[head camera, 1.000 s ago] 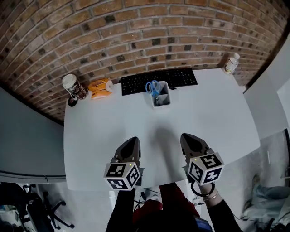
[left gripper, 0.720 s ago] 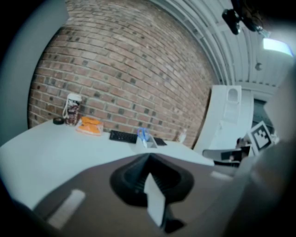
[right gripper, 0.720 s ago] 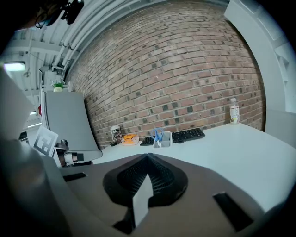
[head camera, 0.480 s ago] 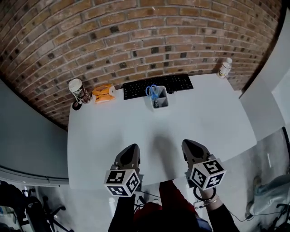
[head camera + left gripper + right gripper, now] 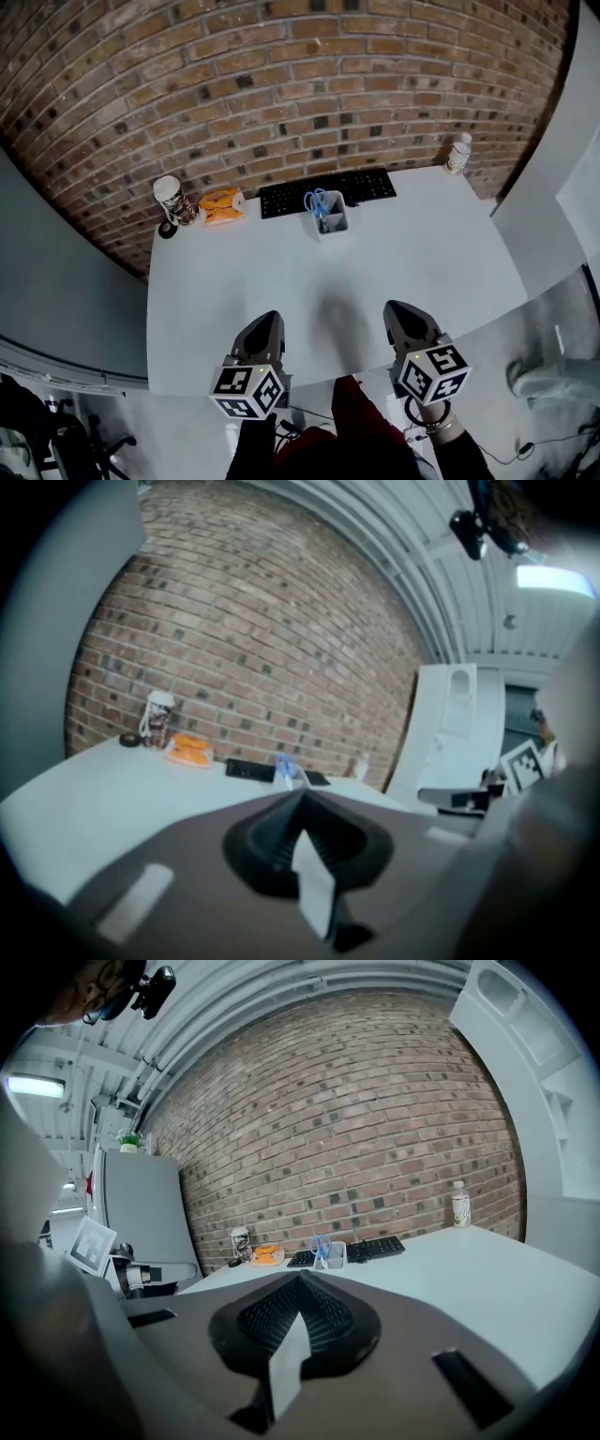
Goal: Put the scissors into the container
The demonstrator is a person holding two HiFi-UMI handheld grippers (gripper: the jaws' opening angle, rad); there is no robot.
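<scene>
- Scissors (image 5: 316, 201): blue loop handles up, blades down inside the container (image 5: 337, 224), at the far middle of the desk (image 5: 394, 272); by the look of it, task done.
- Probably light and rigid: metal blades, hard plastic loops; smooth and somewhat slippery along the blades, sharp at the tips, not fragile.
- Best hold, if handling again: across the handle loops or the shank just below them (the only part clear of the rim), pulling straight up.
- Container: small, pale, open-topped, likely light enough to slide or topple under a sideways tug; standing just in front of the black keyboard (image 5: 328, 190).
- Further out along the brick wall (image 5: 281, 84): a cup (image 5: 170, 199) and an orange item (image 5: 221, 206) to the left, a bottle (image 5: 457, 153) at the far right corner.
- Left tongs (image 5: 270, 319) and right tongs (image 5: 396, 307): both closed together on nothing, hovering over the near edge of the desk, well apart from the container.
</scene>
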